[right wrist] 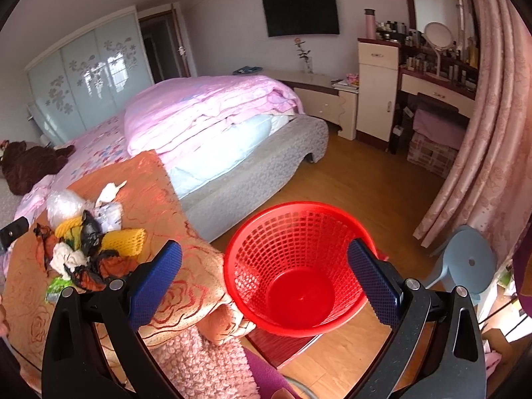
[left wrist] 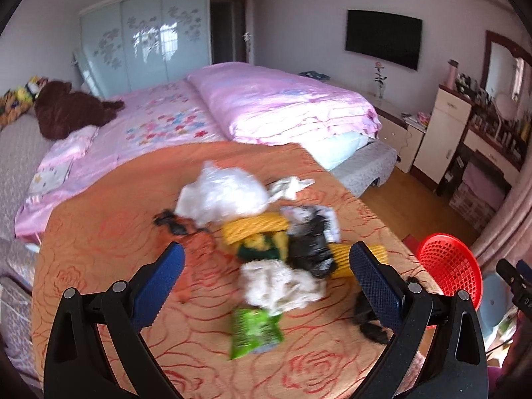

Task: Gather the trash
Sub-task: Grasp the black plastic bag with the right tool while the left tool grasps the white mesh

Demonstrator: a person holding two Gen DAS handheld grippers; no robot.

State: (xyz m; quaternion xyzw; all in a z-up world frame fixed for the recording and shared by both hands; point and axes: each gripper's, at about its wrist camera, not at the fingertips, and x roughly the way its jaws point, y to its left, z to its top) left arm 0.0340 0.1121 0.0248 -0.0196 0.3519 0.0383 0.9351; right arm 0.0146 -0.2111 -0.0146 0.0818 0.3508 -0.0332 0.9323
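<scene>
Left gripper hangs wide open over the trash pile, nothing between its blue pads. Pile sits on the orange rose-print blanket: clear plastic bag, yellow foam net, black bag, a crumpled white tissue wad and a green snack wrapper nearest the fingers. Right gripper is spread wide too, empty, hovering over the red mesh basket standing on the wooden floor just beside the blanket's edge.
</scene>
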